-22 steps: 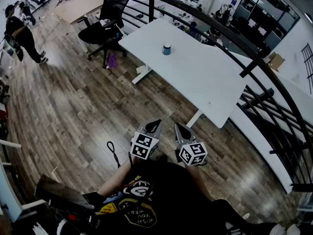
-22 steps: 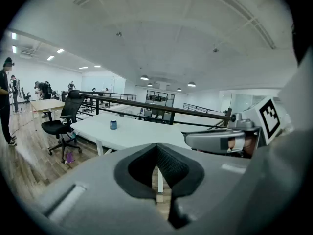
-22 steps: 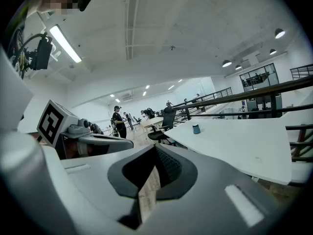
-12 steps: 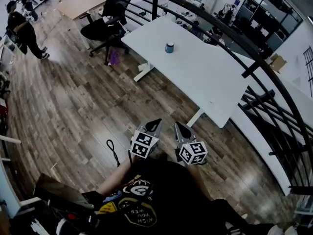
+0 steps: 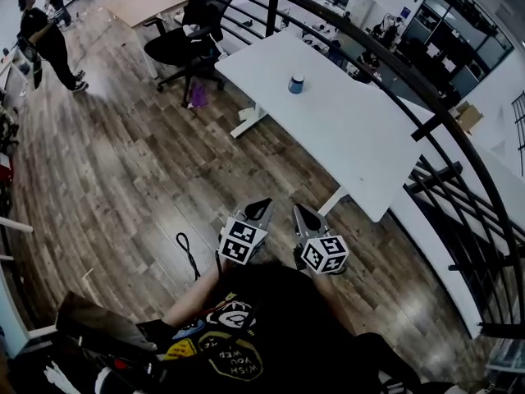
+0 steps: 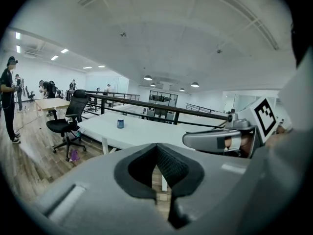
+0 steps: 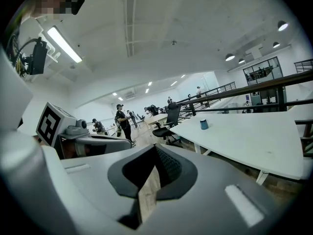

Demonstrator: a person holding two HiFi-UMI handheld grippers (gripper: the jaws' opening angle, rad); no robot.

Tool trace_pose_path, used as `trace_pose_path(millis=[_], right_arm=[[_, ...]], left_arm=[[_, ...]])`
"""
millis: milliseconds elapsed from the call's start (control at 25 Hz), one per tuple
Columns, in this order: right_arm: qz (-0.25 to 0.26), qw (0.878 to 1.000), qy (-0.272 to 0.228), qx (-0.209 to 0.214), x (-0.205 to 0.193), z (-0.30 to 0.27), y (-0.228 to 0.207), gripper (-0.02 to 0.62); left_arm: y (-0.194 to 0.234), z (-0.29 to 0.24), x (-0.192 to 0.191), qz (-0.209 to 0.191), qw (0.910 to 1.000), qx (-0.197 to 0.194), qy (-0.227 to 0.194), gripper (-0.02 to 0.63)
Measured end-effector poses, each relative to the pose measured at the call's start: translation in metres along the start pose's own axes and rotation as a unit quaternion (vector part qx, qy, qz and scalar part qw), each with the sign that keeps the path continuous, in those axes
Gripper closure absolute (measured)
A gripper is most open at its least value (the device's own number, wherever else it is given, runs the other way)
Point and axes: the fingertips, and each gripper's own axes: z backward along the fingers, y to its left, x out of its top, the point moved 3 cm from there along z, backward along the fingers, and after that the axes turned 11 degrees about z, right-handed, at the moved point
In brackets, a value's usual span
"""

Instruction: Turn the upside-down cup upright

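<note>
A small blue cup [image 5: 296,84] stands far off on a long white table [image 5: 353,138]; from here I cannot tell which way up it is. The cup [image 6: 120,124] looks tiny in the left gripper view, and the cup [image 7: 204,124] is just as small in the right gripper view. My left gripper [image 5: 260,210] and right gripper [image 5: 302,214] are held side by side close to my body, over the wooden floor, well short of the table. The left gripper [image 6: 157,153] is shut with nothing in it. The right gripper [image 7: 156,151] is shut and empty too.
A black office chair [image 5: 184,43] stands at the table's far left end, with a purple thing [image 5: 197,97] on the floor beside it. A dark railing [image 5: 426,97] runs behind the table. A person [image 5: 45,35] stands far left. A black cable [image 5: 187,253] lies on the floor.
The head view has shifted, so the table and cup sit a little further right in the picture. Both grippers keep their place and stay shut.
</note>
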Motion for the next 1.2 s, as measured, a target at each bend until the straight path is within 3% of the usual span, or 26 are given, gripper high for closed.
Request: trace_pose_path(millis=[400,720,920,1040,1200], right_arm=[[-0.022,0.999,0.027,0.006,-0.027,-0.02,0.042,0.597],[-0.036,0.999,0.031,-0.002,-0.026,-0.04,0.025,0.597],[-0.042,0.998,0.038,-0.008,-0.02,-0.061,-0.014,0.597],[-0.042,0.998,0.033,-0.014,-0.005,-0.077,-0.052,0.597],[-0.047,0.998,0.023,-0.017,0.016,-0.104,-0.114,0.597]], left_arm=[[0.041,0.031,-0.027,0.027,0.9995,0.002,0.015,0.6],[0.06,0.011,-0.024,0.037,0.9991,0.003,0.019,0.6],[0.069,-0.032,-0.007,0.045,0.9985,-0.008,0.03,0.6],[0.072,-0.074,0.016,0.062,0.9967,-0.035,0.039,0.6],[0.07,-0.142,0.049,0.051,0.9949,-0.066,0.057,0.6]])
